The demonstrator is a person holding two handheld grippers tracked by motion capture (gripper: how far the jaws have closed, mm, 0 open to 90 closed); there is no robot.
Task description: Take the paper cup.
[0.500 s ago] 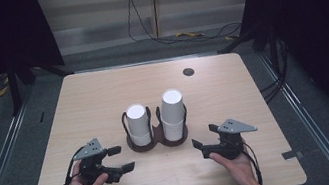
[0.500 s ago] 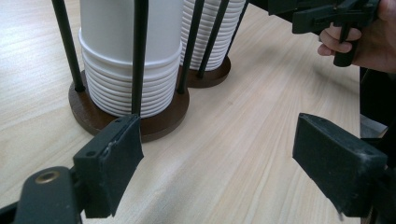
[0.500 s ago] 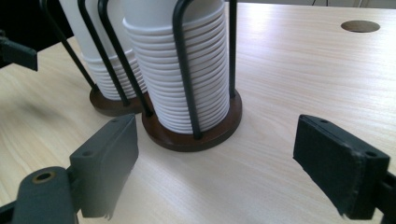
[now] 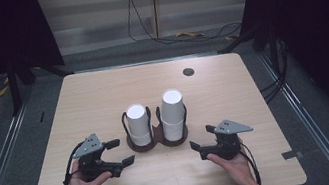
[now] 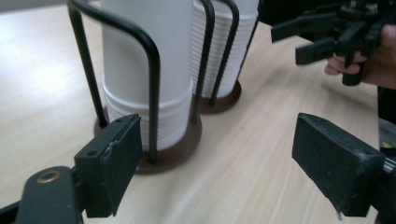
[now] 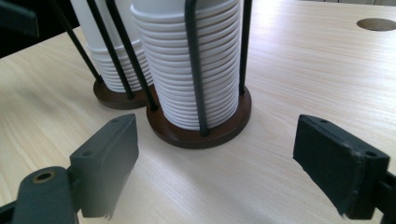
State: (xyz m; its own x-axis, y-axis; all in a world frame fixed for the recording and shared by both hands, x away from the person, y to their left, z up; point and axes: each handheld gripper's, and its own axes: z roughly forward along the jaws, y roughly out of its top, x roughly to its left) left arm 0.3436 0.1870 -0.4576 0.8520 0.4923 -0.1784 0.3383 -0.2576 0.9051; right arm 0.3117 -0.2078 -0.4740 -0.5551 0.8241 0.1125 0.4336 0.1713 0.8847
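On the left, the left gripper point(image 4: 121, 153) rests low over the surface point(image 4: 255, 102) with its jaws spread wide and nothing between them, aimed at the shorter cup stack point(image 4: 138, 125). That stack sits in the left bay of a double holder point(image 4: 158, 141) with dark round bases and thin black wire uprights, standing near the middle of the surface. In the left gripper view one upright point(image 5: 150, 88) rises right in front of the cups, so a straight closing move would likely clamp wire as well as paper.

The taller cup stack point(image 4: 173, 115) fills the right bay, touching its own wires. To its right, the right gripper point(image 4: 203, 140) is likewise spread and empty, near the holder's base but apart from it.

The main risk is tipping: the holder looks light, though that is hard to judge from here, and a sideways nudge from either gripper could slide it or topple the taller stack. Squeezing thin cups too hard could also crush the top one.
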